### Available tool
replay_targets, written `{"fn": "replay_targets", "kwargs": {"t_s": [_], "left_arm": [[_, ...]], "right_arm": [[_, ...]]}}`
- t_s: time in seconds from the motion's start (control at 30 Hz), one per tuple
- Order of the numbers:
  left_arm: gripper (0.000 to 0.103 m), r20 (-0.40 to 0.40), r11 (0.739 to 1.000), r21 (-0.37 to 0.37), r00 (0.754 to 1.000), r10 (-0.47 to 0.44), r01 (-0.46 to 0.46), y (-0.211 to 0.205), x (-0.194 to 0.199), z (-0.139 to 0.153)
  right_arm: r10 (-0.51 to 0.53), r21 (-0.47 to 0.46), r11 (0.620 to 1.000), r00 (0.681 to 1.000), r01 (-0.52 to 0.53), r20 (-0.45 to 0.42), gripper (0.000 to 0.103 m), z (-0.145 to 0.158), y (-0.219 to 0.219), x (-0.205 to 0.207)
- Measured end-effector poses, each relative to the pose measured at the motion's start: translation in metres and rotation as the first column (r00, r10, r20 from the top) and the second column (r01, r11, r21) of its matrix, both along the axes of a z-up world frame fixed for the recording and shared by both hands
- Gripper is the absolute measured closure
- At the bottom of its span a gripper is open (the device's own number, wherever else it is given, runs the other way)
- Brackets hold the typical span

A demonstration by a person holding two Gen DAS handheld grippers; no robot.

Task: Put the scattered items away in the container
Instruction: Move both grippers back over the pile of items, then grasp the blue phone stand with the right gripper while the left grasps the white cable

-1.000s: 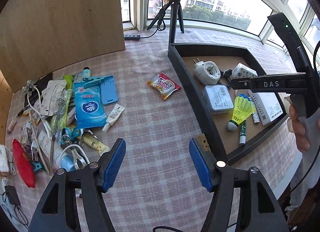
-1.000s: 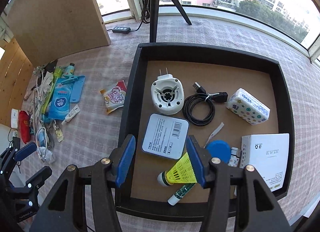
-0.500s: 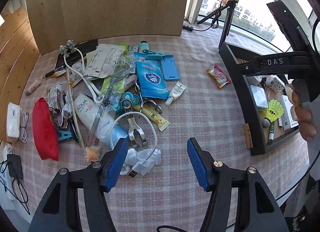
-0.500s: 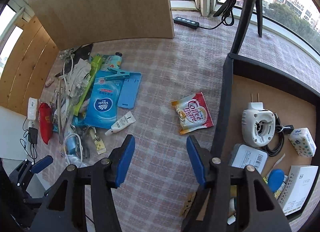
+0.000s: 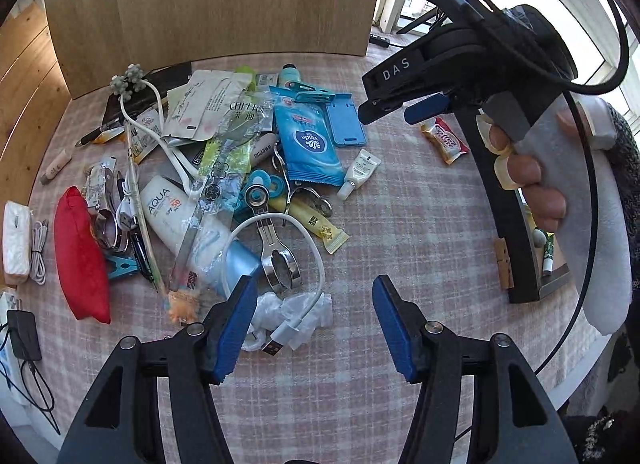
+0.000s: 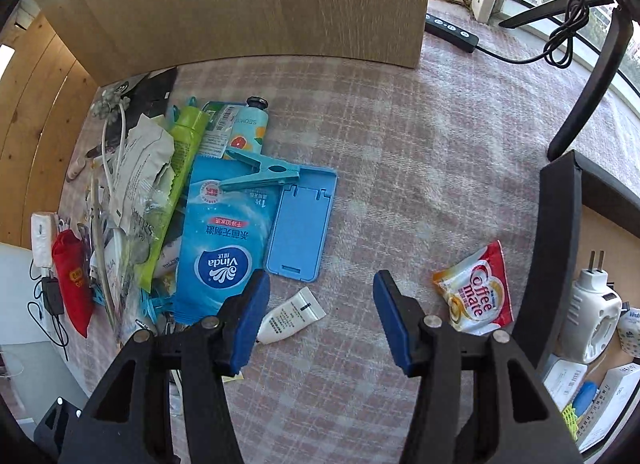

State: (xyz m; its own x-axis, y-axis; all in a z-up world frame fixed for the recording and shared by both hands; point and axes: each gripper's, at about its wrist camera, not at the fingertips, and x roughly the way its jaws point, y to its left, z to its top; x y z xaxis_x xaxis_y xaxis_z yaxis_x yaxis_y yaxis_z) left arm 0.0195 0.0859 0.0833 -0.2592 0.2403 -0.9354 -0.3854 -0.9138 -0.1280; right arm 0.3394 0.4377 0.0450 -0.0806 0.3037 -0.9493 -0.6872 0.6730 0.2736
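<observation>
A pile of scattered items lies on the checked cloth: a blue Vinda wipes pack (image 5: pixel 310 144) (image 6: pixel 222 240), a blue phone stand (image 6: pixel 302 224), an AQUA sunscreen tube (image 5: pixel 168 216), a metal clip (image 5: pixel 276 260) and a white USB cable (image 5: pixel 288 328) on crumpled plastic. My left gripper (image 5: pixel 312 292) hangs open just above that cable and plastic, gripping nothing. My right gripper (image 6: pixel 320 292) (image 5: pixel 392 110) is open over bare cloth. A small white tube (image 6: pixel 290 318) lies by its left finger and a Coffee mate sachet (image 6: pixel 476 296) by its right. The black tray (image 6: pixel 556 248) (image 5: pixel 504 224) holds a white plug and boxes.
A wooden board (image 6: pixel 248 4) stands behind the pile. A power strip (image 6: pixel 452 30) and a tripod leg (image 6: pixel 588 80) are at the back right. A red pouch (image 5: pixel 80 256), chargers and cables lie along the left edge. A hand (image 5: pixel 532 184) holds the right gripper.
Both grippers swung left, away from the tray. The right one went from over the tray to the cloth beside the pile. The left one came over the pile and its jaws narrowed slightly.
</observation>
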Motion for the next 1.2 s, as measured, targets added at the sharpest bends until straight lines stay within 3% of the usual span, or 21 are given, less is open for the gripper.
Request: {"fn": "replay_targets", "kwargs": {"t_s": [0.63,0.83,1.0,1.07,1.13,1.2], "left_arm": [[0.066,0.03,0.999,-0.017,0.999,-0.044,0.044,0.026,-0.009,-0.02],[0.075,0.035,0.998,-0.04,0.999,-0.036,0.038,0.027,-0.013,-0.027],[0.076,0.029,0.995,-0.089,0.999,-0.045,0.047,0.033,-0.013,-0.035],[0.083,0.026,0.992,-0.11,0.998,-0.05,0.053,0.036,-0.013,-0.039],[0.098,0.029,0.992,-0.115,0.999,-0.045,0.048,0.036,-0.014,-0.042],[0.099,0.037,0.996,-0.086,0.999,-0.03,0.033,0.031,-0.015,-0.041]], "right_arm": [[-0.018,-0.057,0.998,1.0,0.018,0.005,0.05,-0.025,0.034,0.007],[0.0,-0.108,0.994,0.996,0.009,0.085,0.05,-0.029,0.043,-0.001],[0.028,-0.146,0.989,0.992,-0.01,0.123,0.05,-0.029,0.048,-0.007],[0.036,-0.161,0.987,0.99,-0.014,0.139,0.05,-0.03,0.05,-0.009],[0.03,-0.161,0.987,0.99,-0.008,0.134,0.05,-0.029,0.049,-0.009],[0.034,-0.161,0.987,0.991,-0.012,0.131,0.054,-0.029,0.047,-0.007]]}}
